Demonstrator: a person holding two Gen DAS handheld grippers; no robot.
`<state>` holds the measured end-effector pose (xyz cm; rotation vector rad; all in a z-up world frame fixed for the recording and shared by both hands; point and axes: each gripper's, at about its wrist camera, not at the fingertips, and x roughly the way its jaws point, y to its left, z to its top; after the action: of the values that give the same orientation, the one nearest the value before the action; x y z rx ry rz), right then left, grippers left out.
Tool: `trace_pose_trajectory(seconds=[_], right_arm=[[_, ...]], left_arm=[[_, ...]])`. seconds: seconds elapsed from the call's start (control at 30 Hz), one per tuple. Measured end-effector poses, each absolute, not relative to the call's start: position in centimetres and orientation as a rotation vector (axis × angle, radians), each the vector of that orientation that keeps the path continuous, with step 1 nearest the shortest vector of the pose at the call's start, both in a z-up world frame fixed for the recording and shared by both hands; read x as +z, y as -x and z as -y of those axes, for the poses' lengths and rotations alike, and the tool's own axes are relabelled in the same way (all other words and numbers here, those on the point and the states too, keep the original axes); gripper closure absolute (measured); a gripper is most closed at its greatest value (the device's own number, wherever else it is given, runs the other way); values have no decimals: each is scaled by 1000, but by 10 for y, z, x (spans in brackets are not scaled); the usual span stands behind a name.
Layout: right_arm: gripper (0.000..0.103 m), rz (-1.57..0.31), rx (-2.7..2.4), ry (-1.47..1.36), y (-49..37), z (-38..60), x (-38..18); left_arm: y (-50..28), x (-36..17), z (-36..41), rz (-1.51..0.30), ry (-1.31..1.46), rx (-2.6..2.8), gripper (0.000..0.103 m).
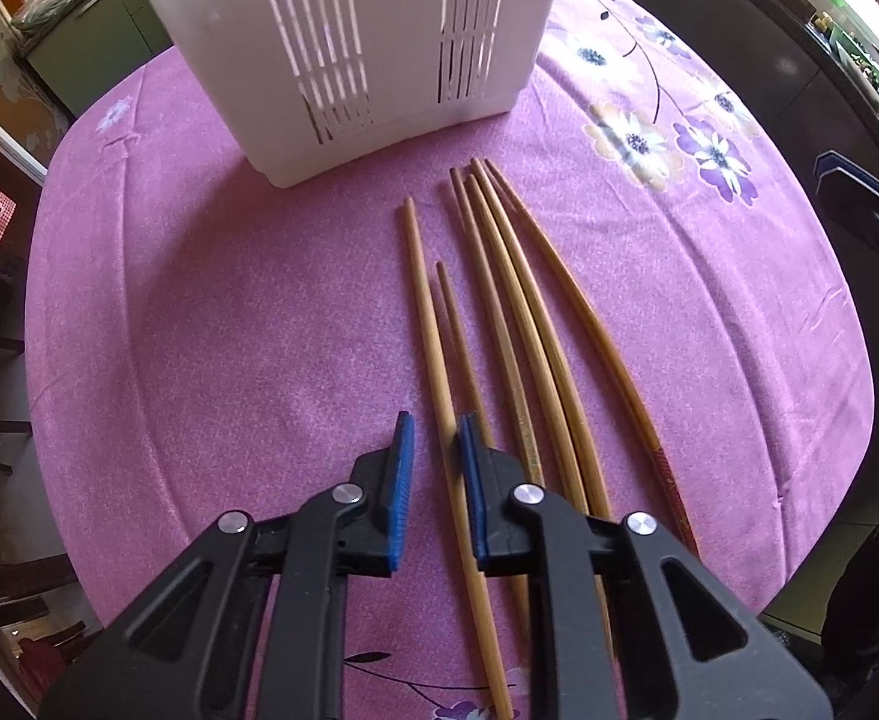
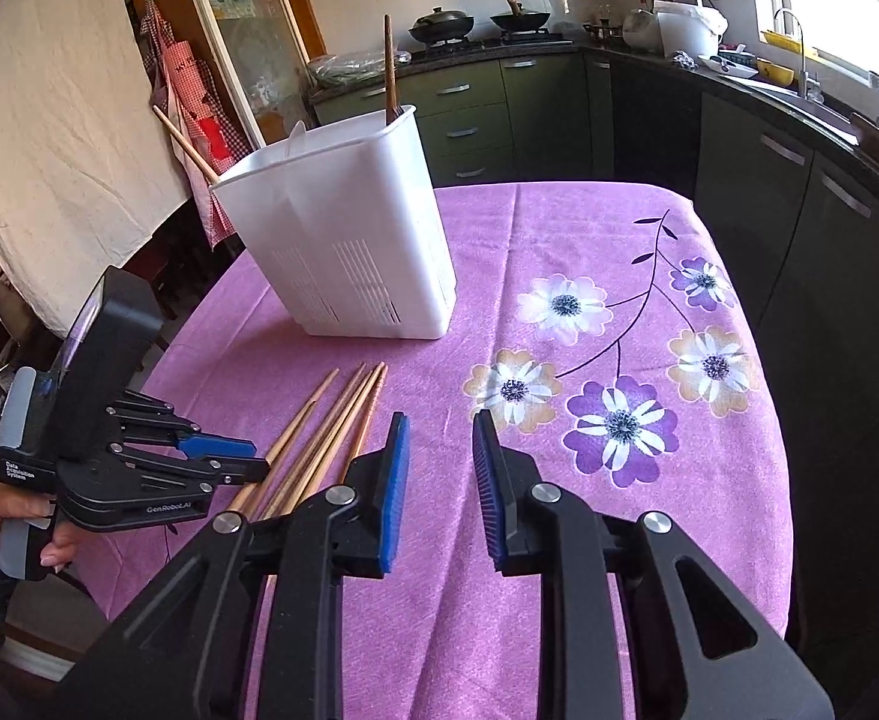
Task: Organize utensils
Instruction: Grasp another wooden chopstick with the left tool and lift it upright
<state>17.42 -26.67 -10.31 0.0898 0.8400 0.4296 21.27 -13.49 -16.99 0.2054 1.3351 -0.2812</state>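
Several wooden chopsticks [image 1: 499,324] lie side by side on the purple flowered tablecloth, pointing toward a white slotted utensil holder [image 1: 355,48]. My left gripper [image 1: 436,438] is open, low over the cloth, its jaws on either side of the leftmost chopstick [image 1: 424,300] without closing on it. In the right wrist view the holder [image 2: 343,240] stands upright with two utensils [image 2: 389,69] sticking out of it. The chopsticks [image 2: 325,438] lie in front of it, and the left gripper [image 2: 235,456] sits at their near ends. My right gripper [image 2: 439,450] is open and empty, to the right of the chopsticks.
The table [image 2: 559,540] is covered by the purple cloth with flower prints at the right. Dark green kitchen cabinets [image 2: 799,210] run behind and to the right. A checked apron [image 2: 193,114] hangs at the left beyond the table edge.
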Motion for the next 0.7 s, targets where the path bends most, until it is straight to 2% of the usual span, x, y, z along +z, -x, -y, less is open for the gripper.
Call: trace_pose_trajectory(seconds=[0.27,0.43,0.7], right_arm=[[78,-842,448,-84,-176,261,-102],[78,-844,454,-77,-176,259,-102],[78,-847,466,-76,-178,257,-102]], left_arm=[[-239,-173,141,-1332,-166,-252,89],[-241,-172,137,-1335,-170,-246,94],[-236,-164,95,-1321,-118,-229,97]])
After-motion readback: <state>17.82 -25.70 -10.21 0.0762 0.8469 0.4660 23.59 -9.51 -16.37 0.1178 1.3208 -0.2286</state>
